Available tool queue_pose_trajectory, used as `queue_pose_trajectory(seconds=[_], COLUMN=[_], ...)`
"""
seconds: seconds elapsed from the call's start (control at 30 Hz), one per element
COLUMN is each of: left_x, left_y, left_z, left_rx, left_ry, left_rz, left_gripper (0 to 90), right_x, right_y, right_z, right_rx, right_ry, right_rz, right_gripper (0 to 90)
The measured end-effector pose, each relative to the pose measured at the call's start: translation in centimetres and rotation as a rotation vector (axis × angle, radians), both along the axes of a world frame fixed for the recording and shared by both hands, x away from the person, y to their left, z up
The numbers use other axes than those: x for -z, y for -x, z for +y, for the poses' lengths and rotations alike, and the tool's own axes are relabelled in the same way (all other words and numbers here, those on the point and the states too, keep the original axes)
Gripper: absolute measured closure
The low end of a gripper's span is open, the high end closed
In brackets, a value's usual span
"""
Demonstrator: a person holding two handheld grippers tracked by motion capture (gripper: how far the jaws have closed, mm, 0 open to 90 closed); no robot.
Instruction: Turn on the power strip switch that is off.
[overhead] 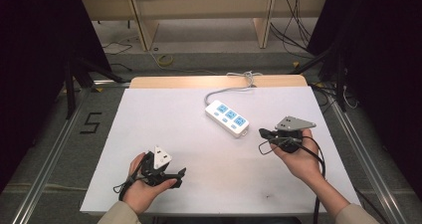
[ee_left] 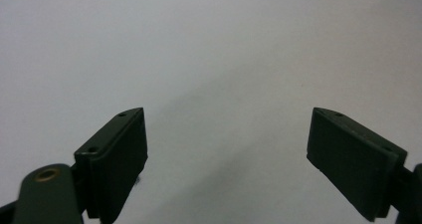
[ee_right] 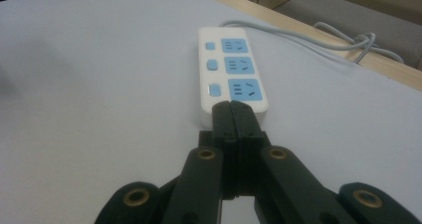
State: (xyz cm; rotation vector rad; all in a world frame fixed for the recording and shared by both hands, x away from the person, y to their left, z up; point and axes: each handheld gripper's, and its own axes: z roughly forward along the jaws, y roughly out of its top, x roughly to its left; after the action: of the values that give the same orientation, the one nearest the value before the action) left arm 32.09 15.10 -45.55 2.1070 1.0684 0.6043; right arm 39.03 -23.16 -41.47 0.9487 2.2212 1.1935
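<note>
Power strip (overhead: 227, 117) lies flat mid-counter, slightly right of centre, cord (overhead: 225, 89) trailing to the far edge. Right gripper (overhead: 262, 133), jaws pressed together with nothing between them, points at the strip's near end; in the right gripper view the tips (ee_right: 233, 115) sit just short of the nearest blue socket (ee_right: 243, 90) and its switch (ee_right: 214, 90). Likely step: press a switch. Best to come down square on the button with the closed tips, gently, so the strip does not skid. Left gripper (overhead: 180, 175) rests near left, jaws wide, empty, over bare white counter (overhead: 149, 119). No containers here.
</note>
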Motion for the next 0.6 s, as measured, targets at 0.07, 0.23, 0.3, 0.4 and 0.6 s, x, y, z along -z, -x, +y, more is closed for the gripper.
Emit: queue_pose_trajectory(seconds=[0.07,0.23,0.3,0.4,0.6], left_x=[0.0,0.0,0.0,0.0,0.0], left_y=[0.0,0.0,0.0,0.0,0.0], left_z=[0.0,0.0,0.0,0.0,-0.1], left_rx=[0.0,0.001,0.002,0.003,0.001], left_ry=[0.0,0.0,-0.001,-0.001,0.004], left_rz=[0.0,0.0,0.001,0.001,0.0], left_gripper=[15.7,15.7,15.7,15.7,15.7], right_x=[0.0,0.0,0.0,0.1,0.3], right_y=[-0.3,-1.0,-1.1,-1.5,-2.2], right_z=[0.1,0.6,0.7,0.9,1.3], right_rx=[0.003,0.01,0.009,0.011,0.017], right_ry=[-0.002,-0.005,-0.005,-0.002,0.0], right_rz=[0.004,0.005,0.004,0.008,0.017], right_gripper=[90.0,90.0,90.0,90.0,90.0])
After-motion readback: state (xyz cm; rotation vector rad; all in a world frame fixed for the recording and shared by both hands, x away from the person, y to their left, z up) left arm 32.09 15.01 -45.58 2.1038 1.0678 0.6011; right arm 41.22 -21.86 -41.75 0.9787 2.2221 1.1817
